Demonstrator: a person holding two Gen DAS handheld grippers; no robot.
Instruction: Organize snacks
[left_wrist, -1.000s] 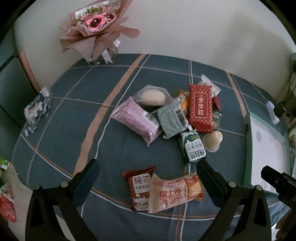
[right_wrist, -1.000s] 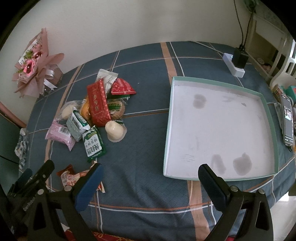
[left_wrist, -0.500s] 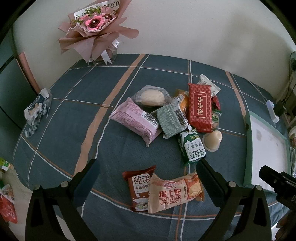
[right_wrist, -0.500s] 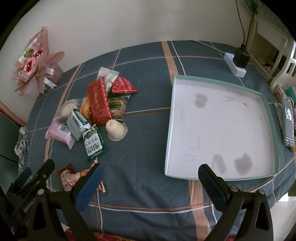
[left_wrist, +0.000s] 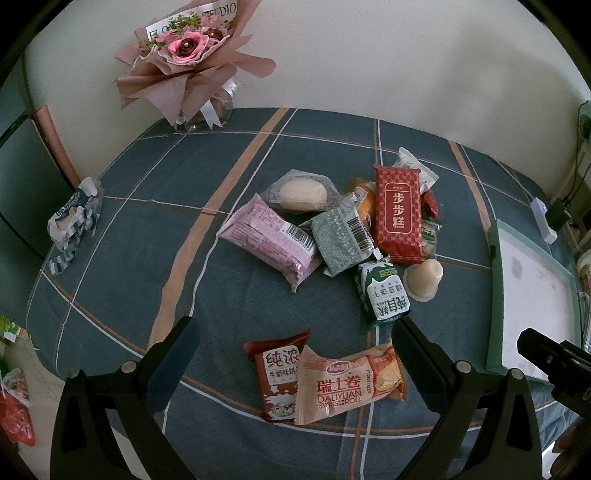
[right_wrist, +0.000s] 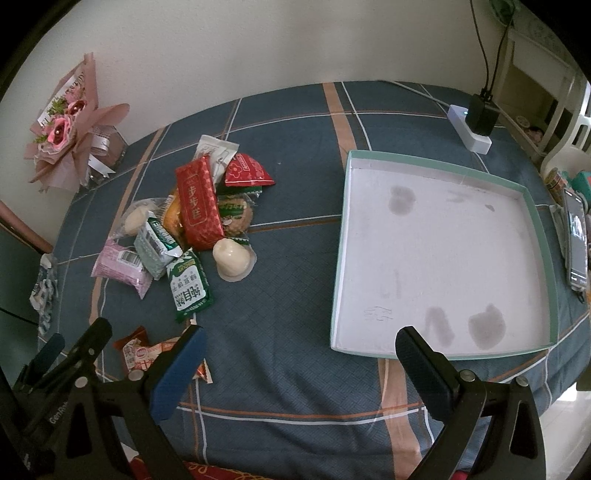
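L gripper (left_wrist: 295, 345) wide, empty, right over Swiss roll pack (left_wrist: 349, 384); pack's long axis runs across the jaws. R gripper (right_wrist: 301, 345) also wide, nearer empty tray (right_wrist: 436, 254).

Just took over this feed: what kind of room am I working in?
Probably a home living or dining area: a table under a plaid tablecloth, a wrapped flower bouquet by the wall, a power strip with a charger, and a phone.
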